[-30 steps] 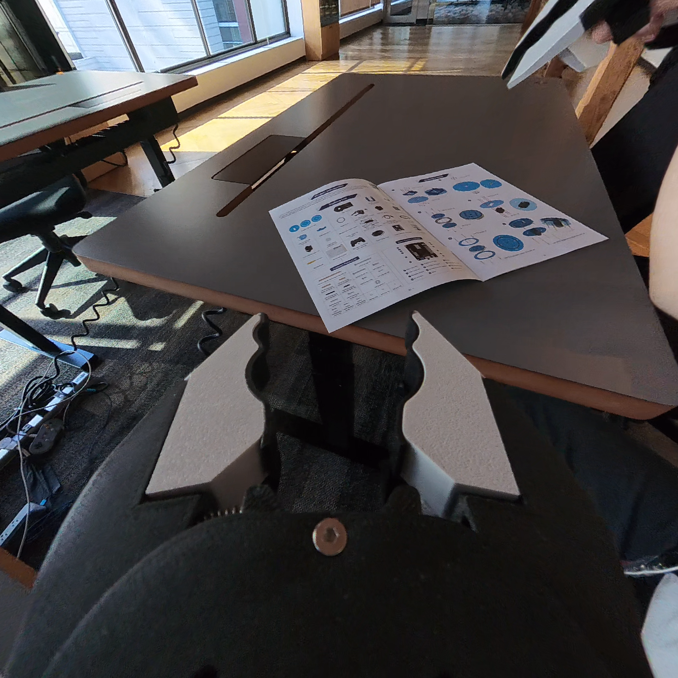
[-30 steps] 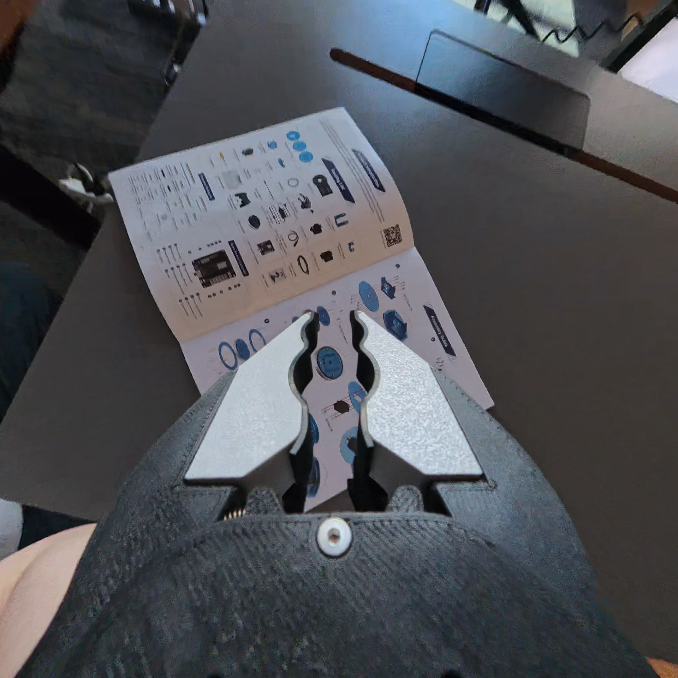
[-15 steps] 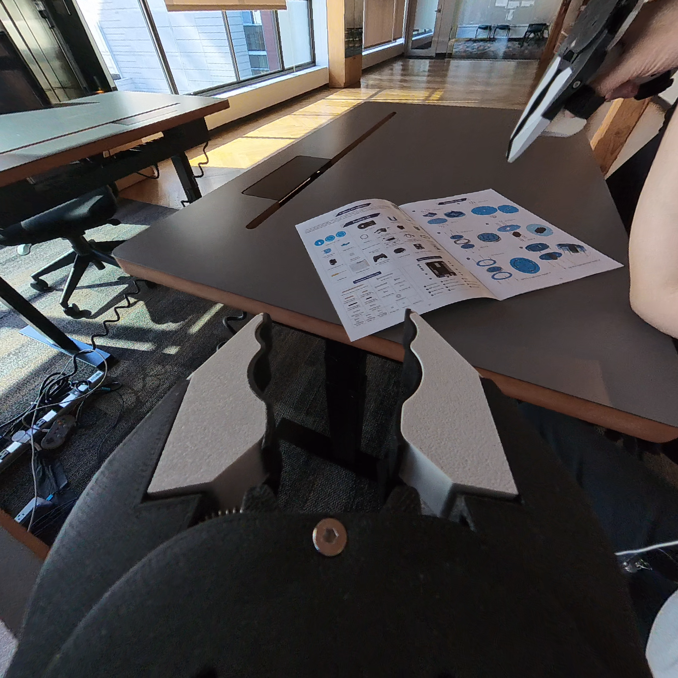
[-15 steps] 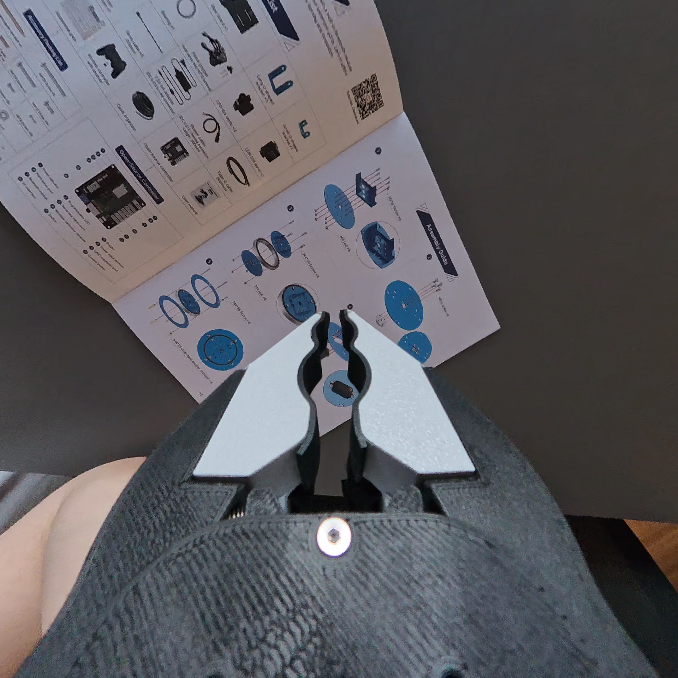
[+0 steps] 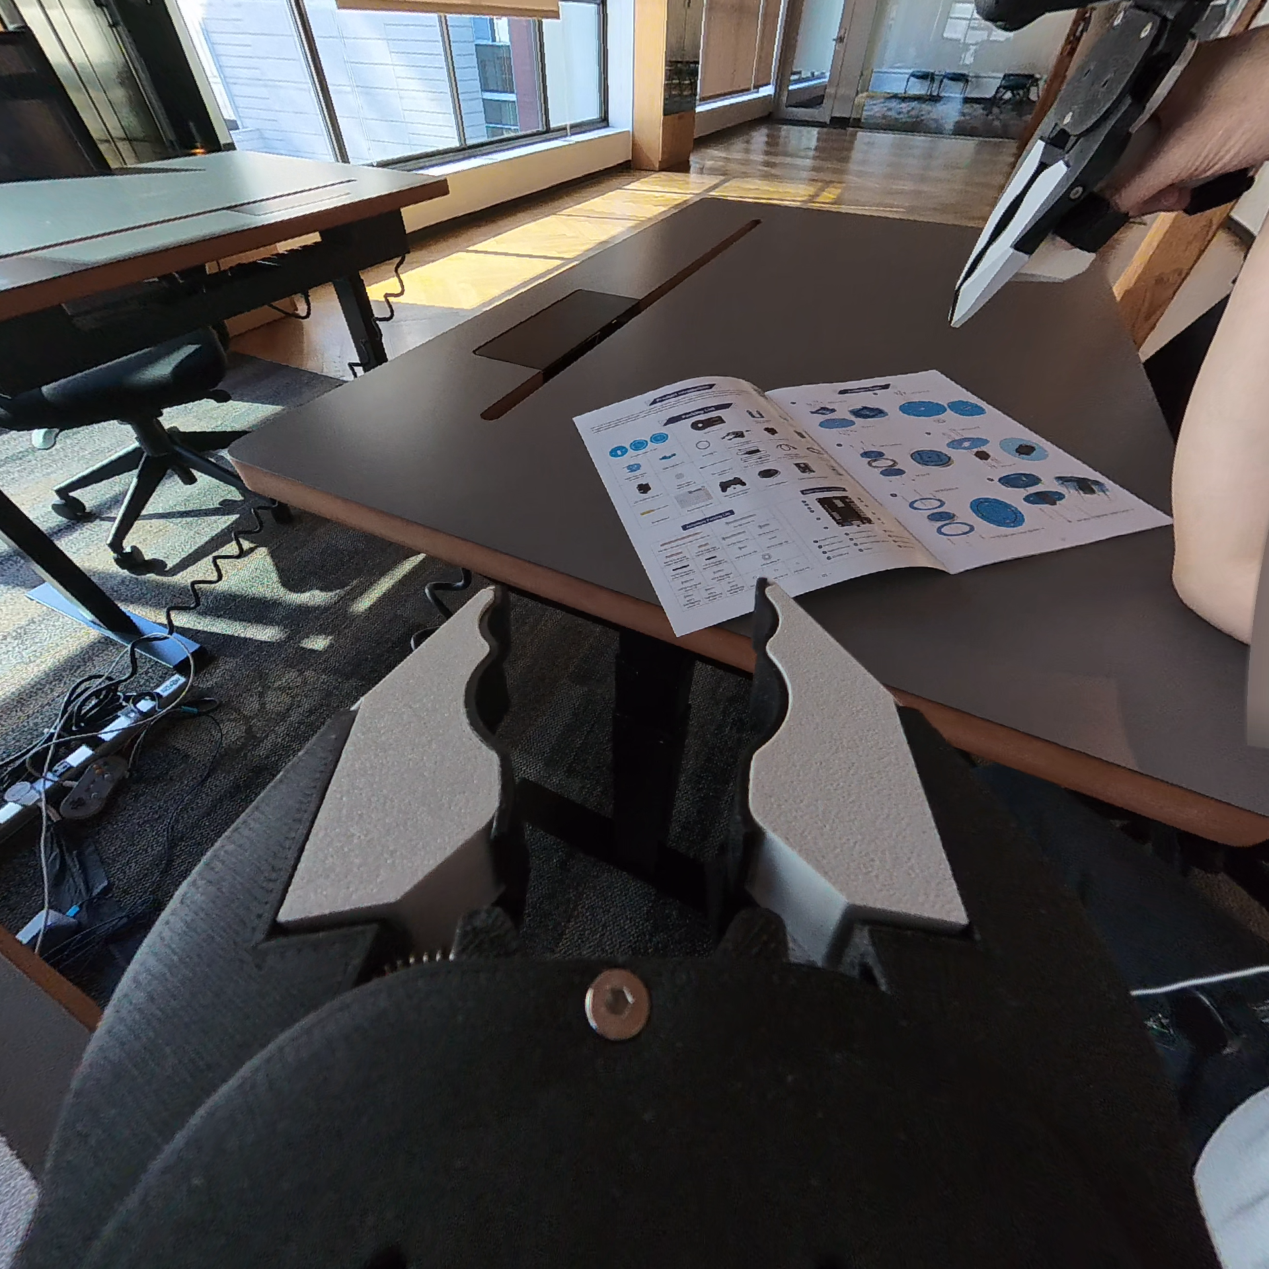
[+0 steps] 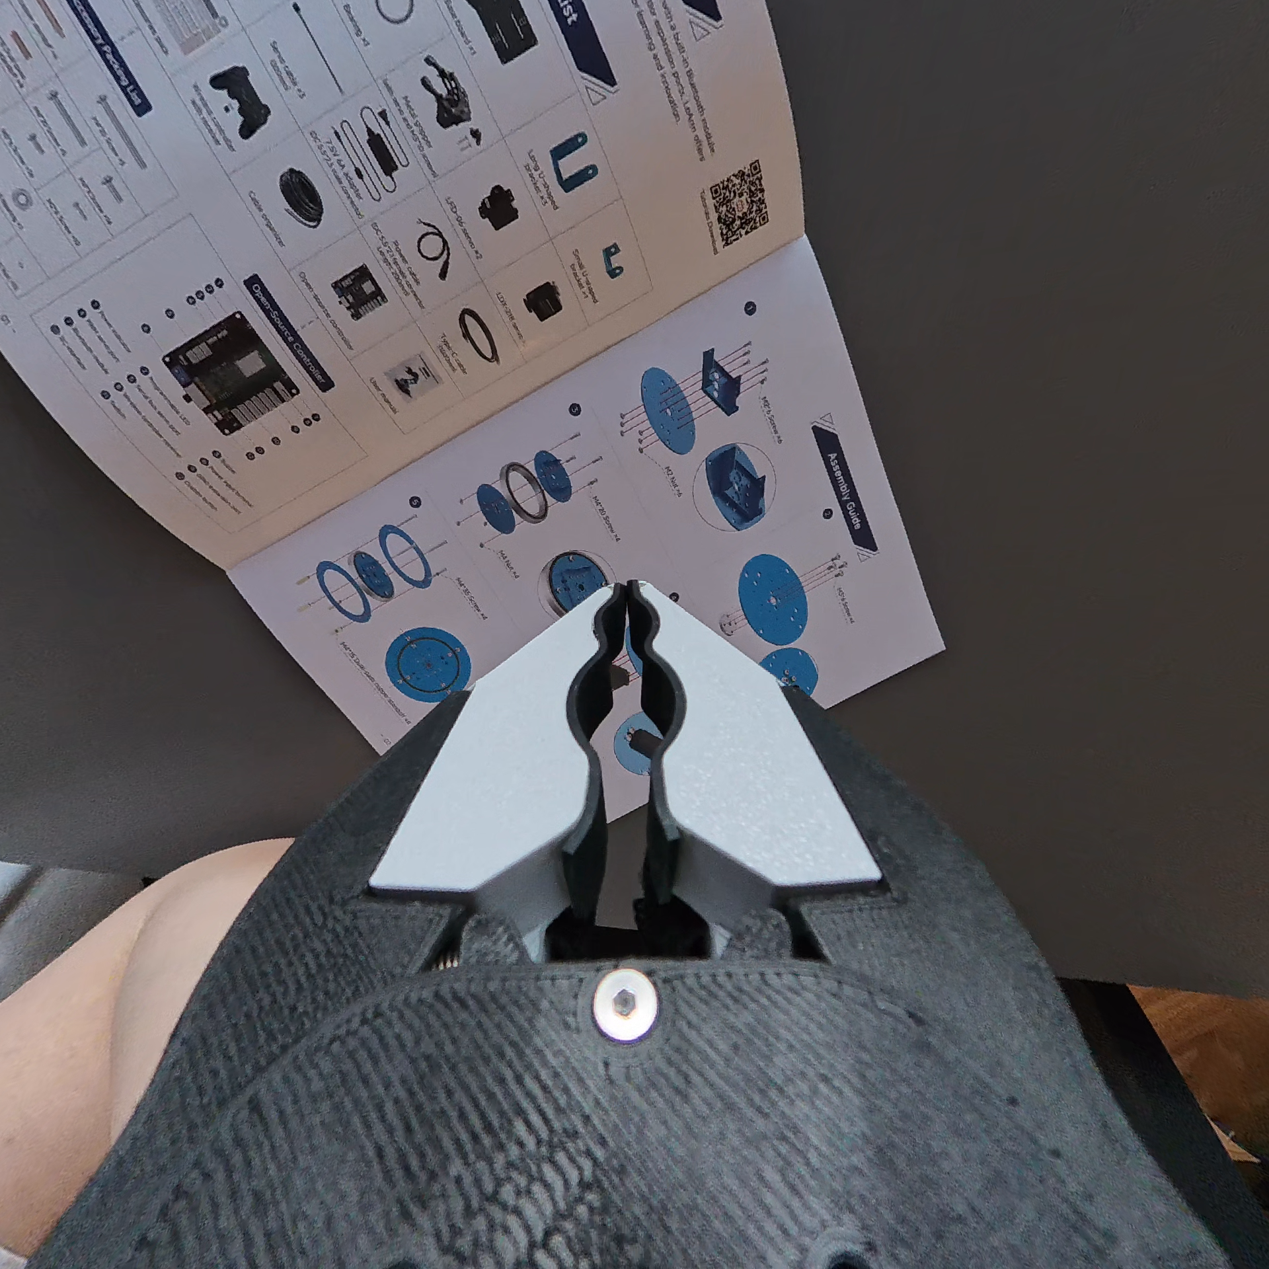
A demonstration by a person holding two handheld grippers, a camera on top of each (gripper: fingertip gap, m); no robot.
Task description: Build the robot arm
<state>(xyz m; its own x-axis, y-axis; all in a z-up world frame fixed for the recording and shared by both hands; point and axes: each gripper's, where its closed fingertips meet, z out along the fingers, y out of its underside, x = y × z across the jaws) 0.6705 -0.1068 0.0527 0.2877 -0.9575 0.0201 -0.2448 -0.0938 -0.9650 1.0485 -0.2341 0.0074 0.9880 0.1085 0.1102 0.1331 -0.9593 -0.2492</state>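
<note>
- Two grippers show, neither holding anything.
- The left gripper [image 5: 628, 597] has its jaws spread wide apart, and it hangs off the near edge of the bench [image 5: 426, 467], below the level of the top; between its fingers the dark bench leg and the grey carpet [image 5: 288, 618] are seen.
- The nearest thing to it is the open booklet [image 5: 858, 481], whose near corner juts a little past the bench edge, just beyond the right fingertip; it is not touched.
- The right gripper [image 6: 630, 587] has its fingertips brought together with nothing between them, and it points down over the booklet's [image 6: 481, 343] page of blue part drawings. In the left wrist view it [image 5: 961, 312] hangs in the air above the far side of the bench, well clear of the paper, held by a hand [image 5: 1195, 151].
- The booklet lies flat and open on the dark bench top [image 6: 1030, 343], both pages up.
- A bare forearm [image 5: 1215, 481] rests on the bench just beside the booklet's right page.
- Farther out stand a long slot with a dark flap [image 5: 556, 329] in the bench, a second desk [image 5: 172, 213], an office chair [image 5: 137, 412] and cables [image 5: 82, 741] on the carpet.
</note>
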